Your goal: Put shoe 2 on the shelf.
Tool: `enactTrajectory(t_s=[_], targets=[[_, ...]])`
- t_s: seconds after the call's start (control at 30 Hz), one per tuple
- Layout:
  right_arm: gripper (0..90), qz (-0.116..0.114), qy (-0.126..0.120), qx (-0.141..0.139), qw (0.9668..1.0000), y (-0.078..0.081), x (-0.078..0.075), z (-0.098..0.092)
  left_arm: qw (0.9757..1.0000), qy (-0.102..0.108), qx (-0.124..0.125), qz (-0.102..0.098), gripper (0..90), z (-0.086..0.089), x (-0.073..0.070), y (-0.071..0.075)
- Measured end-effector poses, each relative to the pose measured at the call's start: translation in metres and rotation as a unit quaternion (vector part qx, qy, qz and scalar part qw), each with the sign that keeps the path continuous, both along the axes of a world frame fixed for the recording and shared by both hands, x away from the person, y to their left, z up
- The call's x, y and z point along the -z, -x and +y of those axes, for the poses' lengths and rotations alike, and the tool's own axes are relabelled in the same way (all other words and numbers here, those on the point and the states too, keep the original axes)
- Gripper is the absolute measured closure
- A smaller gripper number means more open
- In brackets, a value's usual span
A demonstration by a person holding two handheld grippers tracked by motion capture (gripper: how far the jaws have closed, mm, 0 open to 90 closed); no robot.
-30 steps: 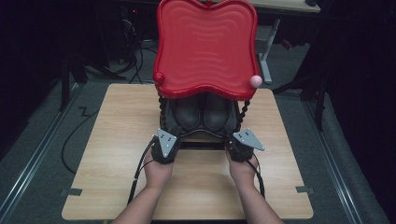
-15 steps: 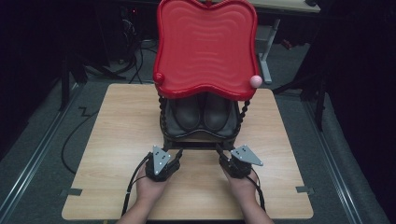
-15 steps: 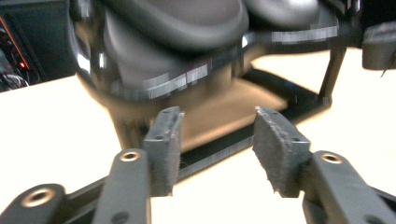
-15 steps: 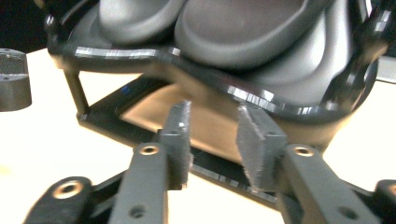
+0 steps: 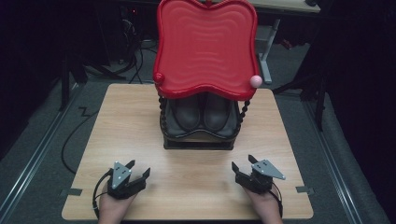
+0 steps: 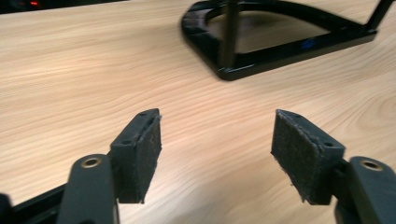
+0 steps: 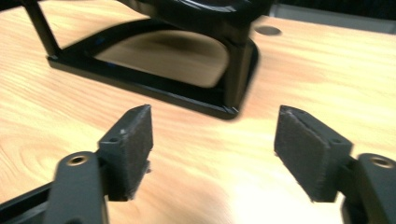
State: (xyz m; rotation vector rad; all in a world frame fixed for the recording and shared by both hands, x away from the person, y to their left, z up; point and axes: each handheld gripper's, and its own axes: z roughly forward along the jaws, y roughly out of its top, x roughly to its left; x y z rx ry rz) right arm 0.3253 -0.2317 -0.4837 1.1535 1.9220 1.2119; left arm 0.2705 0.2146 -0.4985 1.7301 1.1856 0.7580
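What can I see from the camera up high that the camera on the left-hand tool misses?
The high view takes in the red tray topping the black rack, the pair of dark boots on its shelf, and both grippers, left gripper and right gripper. The left gripper view gives its fuzzy pads close up, standing apart with nothing between. Both show the wooden table and the rack's base.

Boots [image 5: 201, 114] beneath red tray [image 5: 205, 46]
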Motion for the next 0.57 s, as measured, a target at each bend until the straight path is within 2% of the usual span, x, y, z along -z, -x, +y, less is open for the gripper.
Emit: enactTrajectory(t_s=[0.1,0.23,0.33,0.37,0.4,0.57], targets=[[22.2,0.002,0.007,0.015,0.9999,0.009,0.001,-0.017,0.9999,0.001,-0.015,0.003,28.9,0.016,-0.002,0.015],[16.0,0.002,0.019,0.039,0.9991,0.023,0.002,-0.036,0.9998,-0.002,-0.015,-0.013,27.7,0.027,-0.003,0.033],[15.6,0.006,0.021,0.046,0.9987,0.026,0.004,-0.042,0.9996,-0.006,-0.019,-0.021,27.2,0.029,-0.004,0.032],[15.7,0.009,0.019,0.067,0.9975,0.023,0.004,-0.045,0.9995,-0.005,-0.021,-0.023,27.1,0.029,-0.005,0.030],[15.7,0.010,0.017,0.073,0.9971,0.022,0.004,-0.046,0.9995,-0.005,-0.021,-0.024,27.1,0.029,-0.004,0.028],[15.7,0.008,0.016,0.071,0.9973,0.020,0.005,-0.045,0.9995,-0.021,-0.014,-0.017,27.1,0.026,0.000,0.026]])
